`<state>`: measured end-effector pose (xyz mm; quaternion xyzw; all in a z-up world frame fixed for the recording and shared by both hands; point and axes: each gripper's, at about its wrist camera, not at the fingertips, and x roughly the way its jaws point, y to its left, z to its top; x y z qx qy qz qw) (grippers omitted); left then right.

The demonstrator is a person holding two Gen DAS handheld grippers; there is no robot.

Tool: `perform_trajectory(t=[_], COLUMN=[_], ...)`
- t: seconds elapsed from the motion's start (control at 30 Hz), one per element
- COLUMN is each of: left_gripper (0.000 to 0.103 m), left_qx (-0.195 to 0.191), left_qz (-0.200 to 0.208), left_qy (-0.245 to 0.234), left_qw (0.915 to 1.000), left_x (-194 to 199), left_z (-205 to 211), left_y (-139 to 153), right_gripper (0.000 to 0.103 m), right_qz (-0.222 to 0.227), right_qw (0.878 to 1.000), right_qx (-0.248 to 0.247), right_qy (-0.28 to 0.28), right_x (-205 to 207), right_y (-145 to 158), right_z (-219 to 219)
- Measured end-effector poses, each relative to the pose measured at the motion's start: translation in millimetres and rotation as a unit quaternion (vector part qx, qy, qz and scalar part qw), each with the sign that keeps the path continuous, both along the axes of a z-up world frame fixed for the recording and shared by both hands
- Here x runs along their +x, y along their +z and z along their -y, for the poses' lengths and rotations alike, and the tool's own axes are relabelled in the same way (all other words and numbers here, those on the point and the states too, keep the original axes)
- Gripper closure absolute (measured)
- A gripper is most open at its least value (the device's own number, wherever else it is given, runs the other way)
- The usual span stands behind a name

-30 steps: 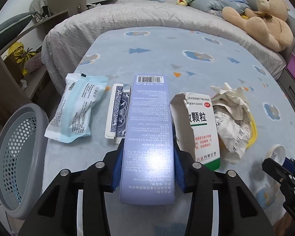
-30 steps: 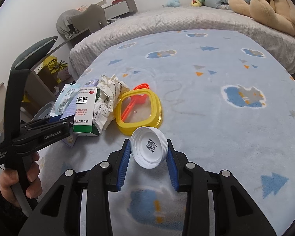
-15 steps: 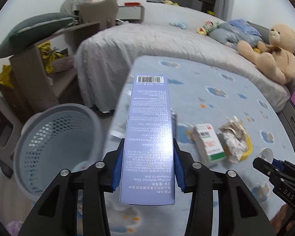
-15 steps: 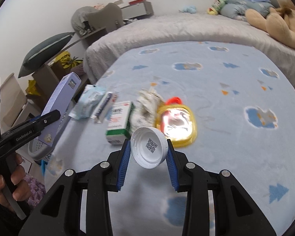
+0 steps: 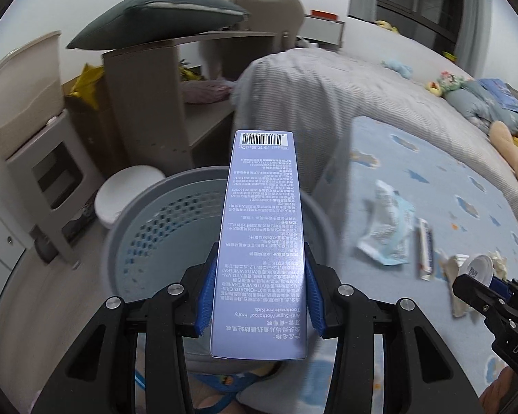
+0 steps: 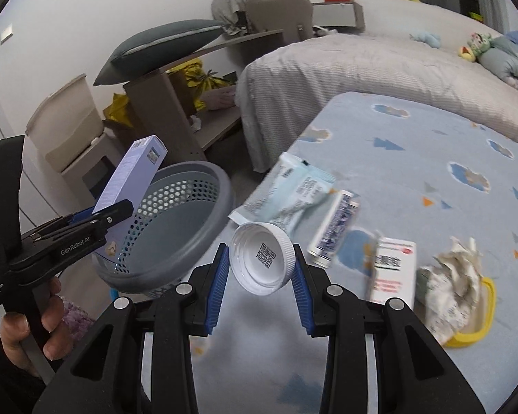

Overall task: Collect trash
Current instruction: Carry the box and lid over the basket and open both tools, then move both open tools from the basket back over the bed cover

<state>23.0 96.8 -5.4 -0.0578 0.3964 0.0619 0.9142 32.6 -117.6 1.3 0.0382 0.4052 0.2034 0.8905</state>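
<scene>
My left gripper [image 5: 259, 296] is shut on a long lilac toothpaste box [image 5: 262, 234] and holds it above the grey perforated basket [image 5: 145, 214]. The box [image 6: 131, 176] and basket [image 6: 203, 186] also show in the right wrist view. My right gripper [image 6: 261, 269] is shut on a white bottle cap [image 6: 262, 258], held in the air beside the basket's rim. On the blue blanket [image 6: 431, 158] lie a pale blue wrapper [image 6: 286, 189], a card pack [image 6: 335, 227], a medicine box [image 6: 393, 272] and crumpled paper [image 6: 456, 283] on a yellow lid [image 6: 480, 334].
A grey shelf unit [image 5: 145, 96] with a dark cushion [image 5: 155, 13] on top stands behind the basket. A white round object [image 5: 121, 196] sits on the floor by it. The bed [image 5: 328, 79] with soft toys lies beyond the blanket.
Both grippers have swung left from the blanket toward the basket, each keeping its load. The toothpaste box now hangs over the basket's opening.
</scene>
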Motion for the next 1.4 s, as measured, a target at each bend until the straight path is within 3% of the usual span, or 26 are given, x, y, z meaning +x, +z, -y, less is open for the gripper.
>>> perform_trajectory(t=[0.27, 0.53, 0.63, 0.7, 0.8, 1.4], left_gripper=[0.060, 0.060, 0.060, 0.059, 0.047, 0.043], left_qx=[0.002, -0.015, -0.021, -0.024, -0.027, -0.026], left_qz=[-0.024, -0.045, -0.047, -0.047, -0.046, -0.042], left_qy=[0.029, 0.043, 0.048, 0.053, 0.062, 0.075], left_qw=[0.9993, 0.9979, 0.9975, 0.9972, 0.9967, 0.9960], left_x=[5.4, 11.2, 11.3, 11.0, 9.6, 4.8], left_z=[-33.3, -52.6, -57.3, -60.4, -64.3, -66.9], left_y=[-16.6, -30.5, -32.3, -32.7, -32.4, -31.1], right_gripper=[0.068, 0.067, 0.067, 0.060, 0.050, 0.049], right_qz=[-0.008, -0.030, -0.031, -0.031, -0.023, -0.016], right_qw=[0.997, 0.992, 0.991, 0.991, 0.992, 0.994], right_qx=[0.003, 0.004, 0.002, -0.001, -0.005, -0.009], right_qy=[0.082, 0.126, 0.130, 0.133, 0.128, 0.112], right_x=[35.3, 58.8, 61.5, 62.3, 61.4, 55.4], right_y=[-6.3, -17.7, -20.9, -22.6, -21.5, -17.8], right_z=[-74.4, -115.1, -120.4, -122.9, -123.6, -115.2])
